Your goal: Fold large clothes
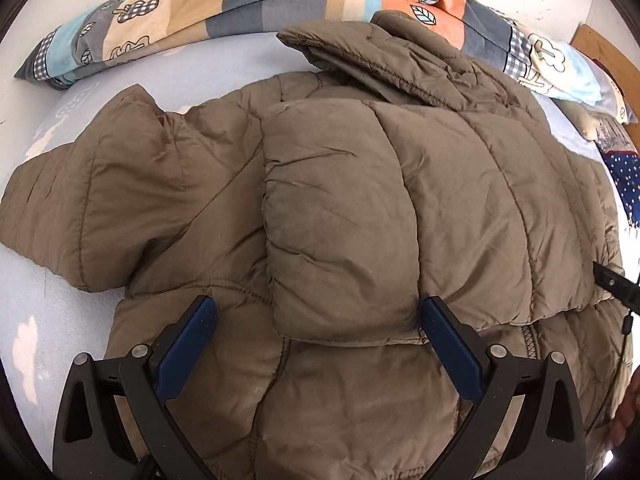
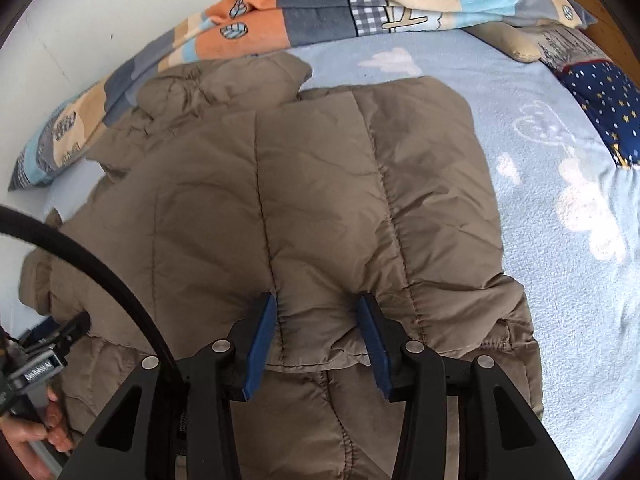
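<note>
A brown puffer jacket (image 1: 340, 200) lies spread on the bed, its right sleeve folded across the body and its left sleeve (image 1: 80, 200) stretched out to the left. My left gripper (image 1: 318, 316) hovers wide open over the cuff end of the folded sleeve, gripping nothing. In the right wrist view the jacket (image 2: 300, 200) fills the middle. My right gripper (image 2: 318, 320) has its jaws part closed around a bunch of the folded sleeve's fabric near its edge; the blue pads (image 2: 260, 340) press the fabric from both sides.
A patterned blanket (image 1: 240, 8) lies rolled along the wall behind the jacket. A dark blue starry pillow (image 2: 608, 112) sits at the right. The light blue bedsheet (image 2: 560, 240) shows to the jacket's right. A black cable (image 2: 100, 272) crosses the left side.
</note>
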`<state>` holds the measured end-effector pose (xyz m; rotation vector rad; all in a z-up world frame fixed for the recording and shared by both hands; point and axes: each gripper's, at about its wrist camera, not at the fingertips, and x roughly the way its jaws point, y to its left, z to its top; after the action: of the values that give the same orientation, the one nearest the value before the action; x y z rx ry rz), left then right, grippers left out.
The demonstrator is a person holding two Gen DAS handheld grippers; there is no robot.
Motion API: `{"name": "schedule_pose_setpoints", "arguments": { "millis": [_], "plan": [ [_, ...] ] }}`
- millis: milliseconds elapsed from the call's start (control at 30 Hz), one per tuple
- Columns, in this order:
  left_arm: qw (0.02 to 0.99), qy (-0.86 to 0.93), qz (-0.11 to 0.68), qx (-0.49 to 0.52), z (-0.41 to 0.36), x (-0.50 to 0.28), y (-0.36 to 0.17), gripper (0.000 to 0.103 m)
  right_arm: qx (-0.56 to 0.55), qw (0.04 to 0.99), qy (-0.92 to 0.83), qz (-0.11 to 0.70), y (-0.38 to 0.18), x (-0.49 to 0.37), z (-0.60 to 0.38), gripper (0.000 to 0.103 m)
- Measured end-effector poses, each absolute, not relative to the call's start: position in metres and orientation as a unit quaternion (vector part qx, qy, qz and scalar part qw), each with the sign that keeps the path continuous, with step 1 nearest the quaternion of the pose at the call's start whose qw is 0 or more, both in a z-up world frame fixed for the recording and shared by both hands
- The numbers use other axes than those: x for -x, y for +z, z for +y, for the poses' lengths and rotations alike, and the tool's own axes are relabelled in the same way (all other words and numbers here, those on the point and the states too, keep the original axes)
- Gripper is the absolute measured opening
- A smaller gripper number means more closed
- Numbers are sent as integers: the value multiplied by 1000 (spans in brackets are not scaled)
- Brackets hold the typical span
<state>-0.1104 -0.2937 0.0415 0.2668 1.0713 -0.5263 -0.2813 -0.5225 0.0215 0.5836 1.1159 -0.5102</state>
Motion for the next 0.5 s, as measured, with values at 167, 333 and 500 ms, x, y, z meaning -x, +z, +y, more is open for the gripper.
{"name": "schedule_pose_setpoints", "arguments": {
  "millis": [167,333,500],
  "plan": [
    [842,-247,468,-107,-275,116,85,102,-284,780,-233,507,36,284,-524,49],
    [880,-236,409,-52,-221,124,150,102,-284,811,-218,464,84,294,-509,60],
    [905,-215,367,-33,-142,145,195,102,-268,842,-195,425,132,315,-479,64]
  ]
}}
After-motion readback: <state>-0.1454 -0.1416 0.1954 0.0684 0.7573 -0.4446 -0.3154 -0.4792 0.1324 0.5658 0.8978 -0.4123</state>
